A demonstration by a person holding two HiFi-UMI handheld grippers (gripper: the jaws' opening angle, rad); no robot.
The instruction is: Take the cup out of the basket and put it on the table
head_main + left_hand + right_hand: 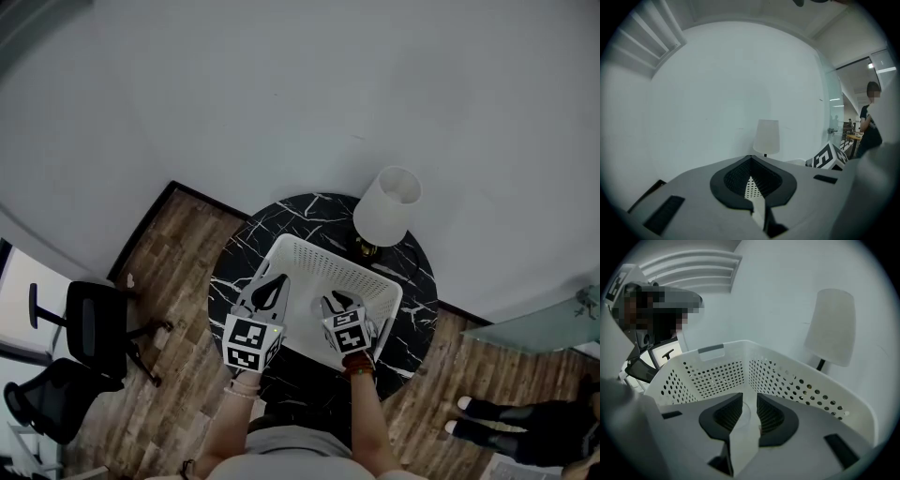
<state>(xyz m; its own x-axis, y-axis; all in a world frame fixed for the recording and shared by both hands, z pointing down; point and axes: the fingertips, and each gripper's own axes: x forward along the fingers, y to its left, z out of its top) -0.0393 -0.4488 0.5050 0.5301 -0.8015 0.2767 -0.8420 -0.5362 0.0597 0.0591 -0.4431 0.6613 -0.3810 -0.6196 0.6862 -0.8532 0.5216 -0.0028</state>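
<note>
Cup (744, 415) being reached for low inside the basket (717, 376)

The right tongs (750, 397) are being held parted, with a faint pale rim, judged to be the cup, showing in the gap. The left tongs (750, 159) are being held clenched and empty at the basket's near rim. A slipped pinch risks the cup being tipped, or the basket being dragged against the lamp (386, 206) just beyond the basket.

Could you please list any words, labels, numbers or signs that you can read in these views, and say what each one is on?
None: no readable words or numbers in any view.
The left marker cube and right marker cube carry black-and-white square patterns, not text.
The white basket and the lamp shade show no print.
</note>
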